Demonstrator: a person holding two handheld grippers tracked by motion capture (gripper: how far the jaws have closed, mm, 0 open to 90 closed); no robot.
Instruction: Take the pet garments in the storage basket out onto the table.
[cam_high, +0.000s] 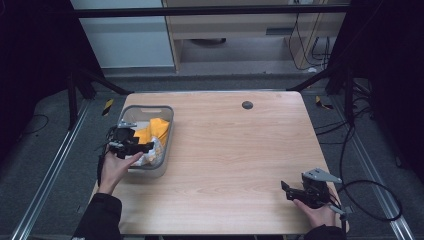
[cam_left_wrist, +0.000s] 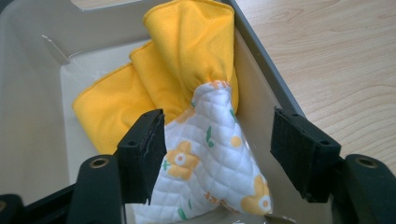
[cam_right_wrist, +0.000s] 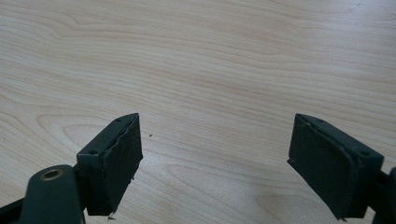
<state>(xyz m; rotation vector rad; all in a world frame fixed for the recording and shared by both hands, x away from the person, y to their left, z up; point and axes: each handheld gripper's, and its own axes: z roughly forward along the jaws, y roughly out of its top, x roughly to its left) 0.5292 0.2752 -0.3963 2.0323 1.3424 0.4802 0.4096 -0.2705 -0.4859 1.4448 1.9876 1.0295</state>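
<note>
Left gripper (cam_left_wrist: 217, 156) hangs over the near end of the grey bin (cam_left_wrist: 261, 70), jaws wide apart, straddling the quilted floral cloth (cam_left_wrist: 210, 163) bunched with a yellow cloth (cam_left_wrist: 187, 60) inside that bin. My read: to grab well, drop lower and close on the quilted peak, clear of the bin wall. Right gripper (cam_right_wrist: 217, 163), well away from the bin at the table's (cam_high: 225, 150) near right corner, jaws spread, nothing between them. How the cloths join is hidden; the bin's floor is mostly covered.

One grey bin (cam_high: 167, 131), one yellow cloth (cam_left_wrist: 187, 60), one quilted floral cloth (cam_left_wrist: 210, 163), one table (cam_high: 240, 160).
</note>
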